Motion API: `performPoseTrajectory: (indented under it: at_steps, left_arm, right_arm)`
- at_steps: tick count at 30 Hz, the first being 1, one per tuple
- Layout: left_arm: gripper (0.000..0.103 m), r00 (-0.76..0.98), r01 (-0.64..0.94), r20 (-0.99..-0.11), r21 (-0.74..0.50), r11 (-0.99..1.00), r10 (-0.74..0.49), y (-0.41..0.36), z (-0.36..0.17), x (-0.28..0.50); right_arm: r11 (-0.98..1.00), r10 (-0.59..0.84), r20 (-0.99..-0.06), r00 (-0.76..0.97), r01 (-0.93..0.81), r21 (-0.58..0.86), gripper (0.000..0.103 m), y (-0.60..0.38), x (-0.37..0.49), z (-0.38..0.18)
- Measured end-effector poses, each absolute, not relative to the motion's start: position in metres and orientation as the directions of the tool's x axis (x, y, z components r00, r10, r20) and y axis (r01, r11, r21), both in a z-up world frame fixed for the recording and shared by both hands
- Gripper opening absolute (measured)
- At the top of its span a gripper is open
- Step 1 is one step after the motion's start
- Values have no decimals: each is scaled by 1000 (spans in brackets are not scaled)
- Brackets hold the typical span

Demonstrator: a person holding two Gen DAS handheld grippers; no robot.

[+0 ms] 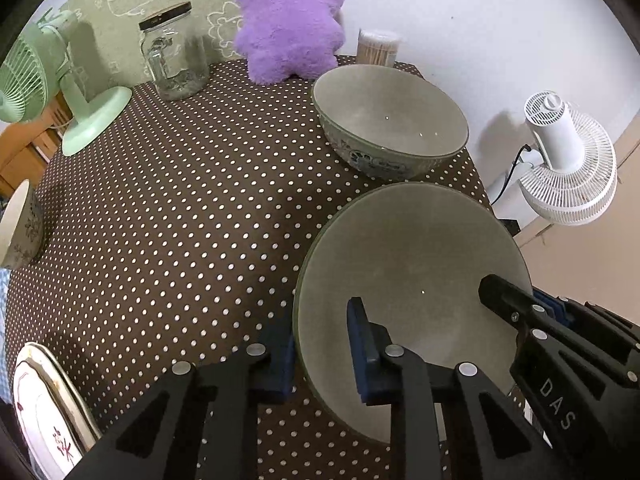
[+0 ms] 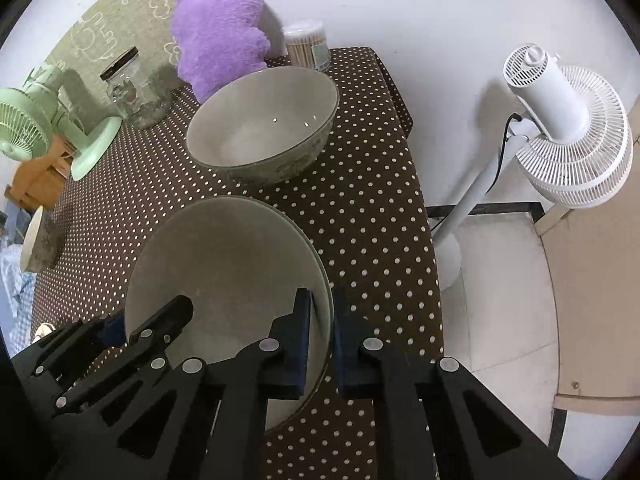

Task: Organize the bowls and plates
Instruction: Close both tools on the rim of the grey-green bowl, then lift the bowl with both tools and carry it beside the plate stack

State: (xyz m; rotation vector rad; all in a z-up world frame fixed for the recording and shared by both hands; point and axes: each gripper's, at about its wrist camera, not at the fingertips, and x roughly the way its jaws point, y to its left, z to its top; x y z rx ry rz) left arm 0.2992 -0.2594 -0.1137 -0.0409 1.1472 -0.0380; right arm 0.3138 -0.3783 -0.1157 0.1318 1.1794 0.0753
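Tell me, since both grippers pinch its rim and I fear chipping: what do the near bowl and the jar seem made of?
The near bowl looks like glazed ceramic: smooth grey-green inside, small glints, thin hard rim. The jar looks like clear glass, see-through with bright reflections, under a dark lid, possibly metal. Left gripper and right gripper each straddle the rim.
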Motion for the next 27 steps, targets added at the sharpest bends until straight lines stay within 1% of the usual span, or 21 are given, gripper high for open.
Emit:
performPoseTrajectory:
  at_steps: [10, 27]
  left_arm:
    - [21, 426, 46, -903, -43, 998, -59, -234, -97, 257]
    - [21, 394, 54, -916, -54, 997, -71, -180, -96, 189]
  right_arm:
    - [989, 120, -919, 376, 34, 143, 13, -355, 271, -103]
    - [992, 103, -928, 357, 24, 120, 13, -283, 192, -96]
